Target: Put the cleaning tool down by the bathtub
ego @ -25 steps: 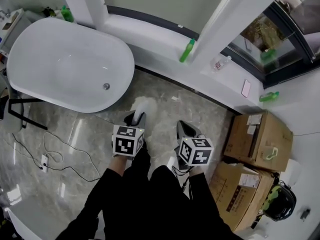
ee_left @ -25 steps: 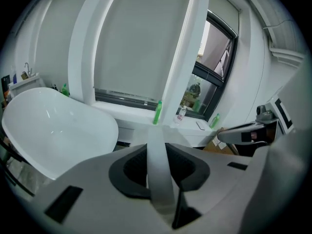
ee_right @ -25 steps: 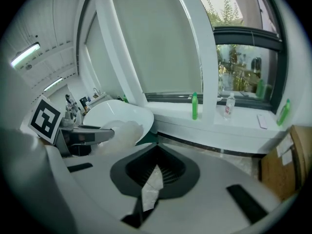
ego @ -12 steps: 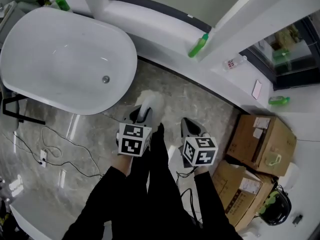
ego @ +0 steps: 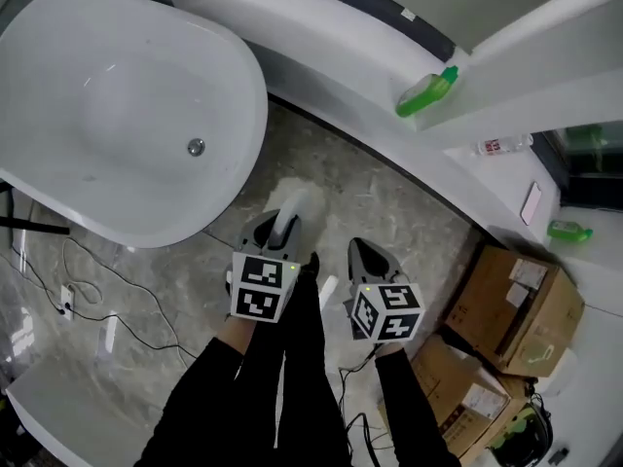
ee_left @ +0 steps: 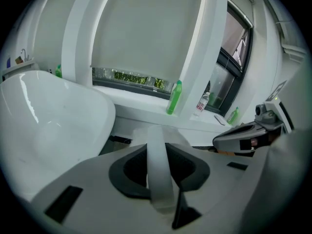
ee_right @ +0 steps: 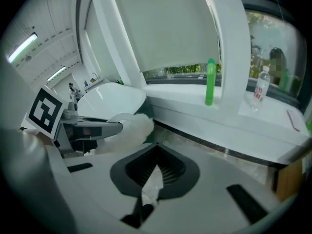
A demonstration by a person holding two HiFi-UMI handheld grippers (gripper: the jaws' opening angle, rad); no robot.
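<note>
White fluffy duster (ego: 293, 203), glossy oval bathtub (ego: 255, 115)

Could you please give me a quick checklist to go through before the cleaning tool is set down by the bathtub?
1. Grip on tool: ok. The left tongs are closed on the tool's white handle.
2. Landing spot: ok. The floor between the bathtub and the window ledge is bare tile.
3. Tool near the tub: ok. Its fluffy head hangs just past the tub's rim.
4. Head touching the floor: cannot tell from these views.
5. Right tongs clear of the tool: ok. They sit beside it, apart, shut on a white scrap.
</note>
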